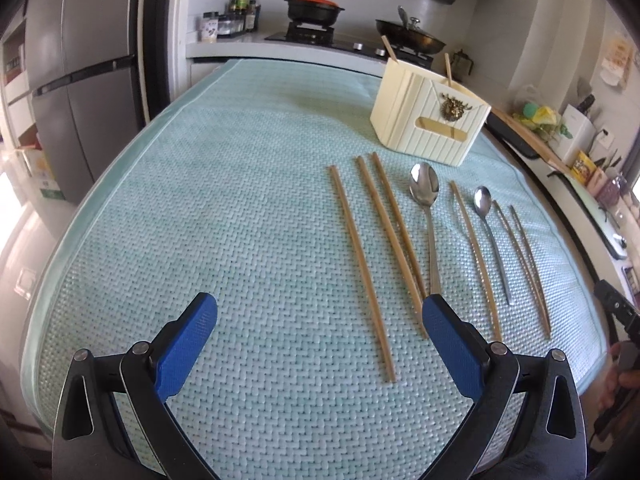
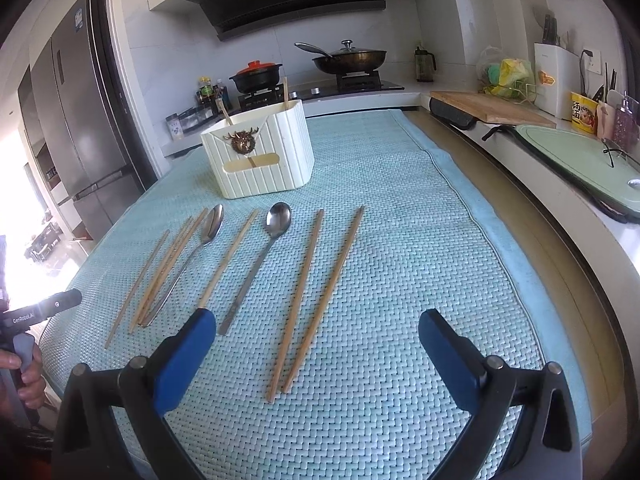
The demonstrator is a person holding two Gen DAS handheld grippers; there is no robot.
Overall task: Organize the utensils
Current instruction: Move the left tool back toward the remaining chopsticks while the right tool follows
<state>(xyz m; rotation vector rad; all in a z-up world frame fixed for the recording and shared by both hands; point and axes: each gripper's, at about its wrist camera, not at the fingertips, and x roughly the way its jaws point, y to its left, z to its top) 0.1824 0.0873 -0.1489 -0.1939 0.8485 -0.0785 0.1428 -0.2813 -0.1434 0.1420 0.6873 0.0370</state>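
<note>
open-jawed right gripper [image 2: 318, 330] above chopsticks [image 2: 316, 300] and spoons [image 2: 256, 264] on teal mat [image 2: 400, 240], cream holder [image 2: 260, 156] behind

Bright daylight, both views. Blown-out glare at left edge of right wrist view; soft highlights on shiny steel spoons [image 2: 276, 220]. Strong fisheye bending, dark vignetted corners. Pale green woven mat [image 1: 240, 200] sharp, shadows faint.

- A table under a pale teal woven mat [image 2: 400, 240] fills the foreground.
- Behind it, a white counter [image 2: 360, 98] carries a gas hob, with a red-lidded black pot [image 2: 256, 76] and a lidded wok [image 2: 350, 58] on the burners.
- A dark range hood [image 2: 288, 0] hangs above, against white tiled wall.
- A tall grey fridge [image 1: 84, 80] stands at the left (strong daylight glares in beside it).
- A wooden cutting board [image 2: 488, 108] lies on the right-hand counter.
</note>
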